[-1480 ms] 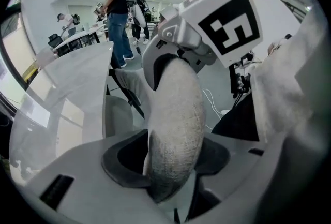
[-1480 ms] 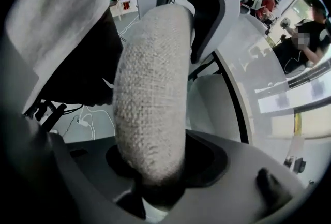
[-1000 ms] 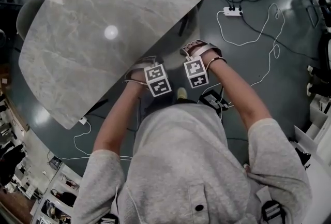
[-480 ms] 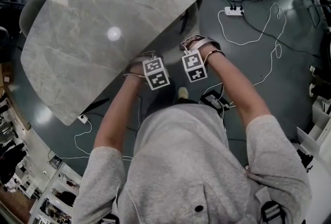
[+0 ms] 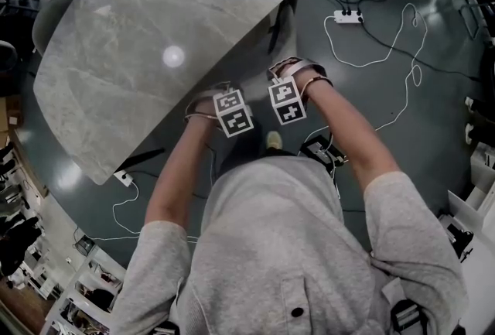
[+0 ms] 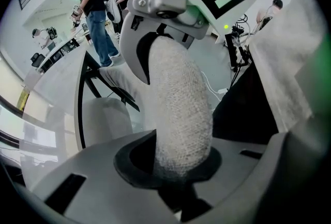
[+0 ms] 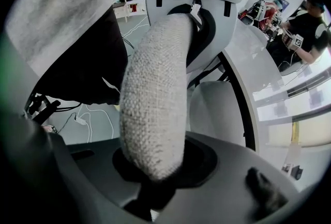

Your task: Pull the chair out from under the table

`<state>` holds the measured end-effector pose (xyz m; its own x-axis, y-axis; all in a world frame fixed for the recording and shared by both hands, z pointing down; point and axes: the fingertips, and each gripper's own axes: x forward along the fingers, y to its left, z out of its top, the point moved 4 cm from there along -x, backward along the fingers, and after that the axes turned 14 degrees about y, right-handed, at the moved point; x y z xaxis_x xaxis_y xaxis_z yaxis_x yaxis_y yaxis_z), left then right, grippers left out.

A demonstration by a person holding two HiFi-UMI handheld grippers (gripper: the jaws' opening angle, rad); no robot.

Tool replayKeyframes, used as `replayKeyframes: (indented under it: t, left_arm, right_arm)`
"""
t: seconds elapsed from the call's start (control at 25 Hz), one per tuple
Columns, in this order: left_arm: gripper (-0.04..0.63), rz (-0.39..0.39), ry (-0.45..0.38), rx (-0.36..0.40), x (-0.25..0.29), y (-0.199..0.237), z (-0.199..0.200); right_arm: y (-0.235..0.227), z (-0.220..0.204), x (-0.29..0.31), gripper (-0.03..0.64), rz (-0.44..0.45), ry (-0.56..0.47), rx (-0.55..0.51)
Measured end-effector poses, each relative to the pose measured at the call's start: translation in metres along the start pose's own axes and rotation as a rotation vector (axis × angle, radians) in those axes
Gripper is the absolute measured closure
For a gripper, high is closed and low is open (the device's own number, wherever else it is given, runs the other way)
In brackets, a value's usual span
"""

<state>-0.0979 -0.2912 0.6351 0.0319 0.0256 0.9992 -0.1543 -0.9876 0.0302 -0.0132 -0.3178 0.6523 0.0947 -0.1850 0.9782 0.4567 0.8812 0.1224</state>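
The chair's back (image 6: 181, 104) is a rounded rail of grey woven cloth, and both grippers clamp it from above. My left gripper (image 6: 178, 166) is shut on the rail; my right gripper (image 7: 155, 166) is shut on the same rail (image 7: 155, 104) a short way along. In the head view the left gripper (image 5: 232, 111) and right gripper (image 5: 286, 100) sit side by side at the near edge of the grey marble table (image 5: 155, 32). The chair's pale seat (image 6: 103, 119) lies under the table's dark rim. Most of the chair is hidden by the tabletop and my arms.
A white power strip (image 5: 348, 16) and loose white cables (image 5: 387, 55) lie on the floor to the right. Another chair (image 5: 50, 16) stands at the table's far left. People (image 6: 93, 11) stand in the background. White shelving (image 5: 479, 171) lines the right edge.
In the head view both grippers sit slightly closer to the table's edge than a second ago. Both stay on the chair back.
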Motion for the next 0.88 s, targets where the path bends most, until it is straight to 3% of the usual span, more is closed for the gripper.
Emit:
replayKeyframes:
  t: [0.36, 0.64, 0.88]
  left_arm:
    - [0.509, -0.006, 0.020, 0.060, -0.003, -0.012, -0.006]
    - [0.509, -0.009, 0.028, 0.056, -0.007, -0.021, -0.009]
    - [0.505, -0.062, 0.013, 0.055, -0.010, -0.042, -0.007]
  right_arm:
    - [0.017, 0.011, -0.008, 0.532, 0.029, -0.003, 0.069]
    - [0.024, 0.015, -0.013, 0.534, 0.053, 0.005, 0.079]
    - [0.044, 0.018, -0.020, 0.535, 0.098, -0.010, 0.059]
